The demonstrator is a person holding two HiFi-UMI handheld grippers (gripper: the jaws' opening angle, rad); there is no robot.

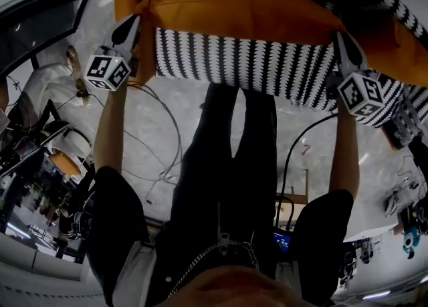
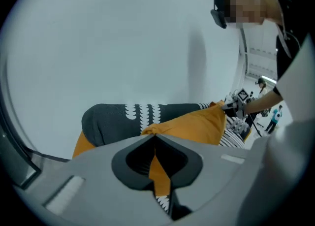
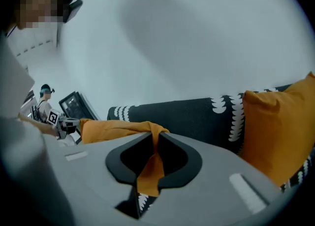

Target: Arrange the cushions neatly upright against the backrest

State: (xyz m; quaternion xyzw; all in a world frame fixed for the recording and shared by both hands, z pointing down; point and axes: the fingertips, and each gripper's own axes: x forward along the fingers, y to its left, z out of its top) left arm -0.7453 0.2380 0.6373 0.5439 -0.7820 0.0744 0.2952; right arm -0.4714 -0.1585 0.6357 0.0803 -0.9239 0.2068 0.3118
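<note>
I'm keeping both grippers pinched on cloth: the left gripper [image 2: 156,144] is clamping the cushion [image 1: 241,15] at its left corner, the right gripper [image 3: 153,141] at its right corner; the cushion is hanging in the air between them, its long axis running hand to hand; beyond, the backrest [image 3: 187,114] is lying straight ahead and roughly parallel, about equally near both hands; a second cushion [image 3: 280,126] is leaning at its right end.

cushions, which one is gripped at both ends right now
The orange cushion stretched between the left gripper and right gripper, a corner pinched in each; the other orange cushion stands free by the backrest.
</note>
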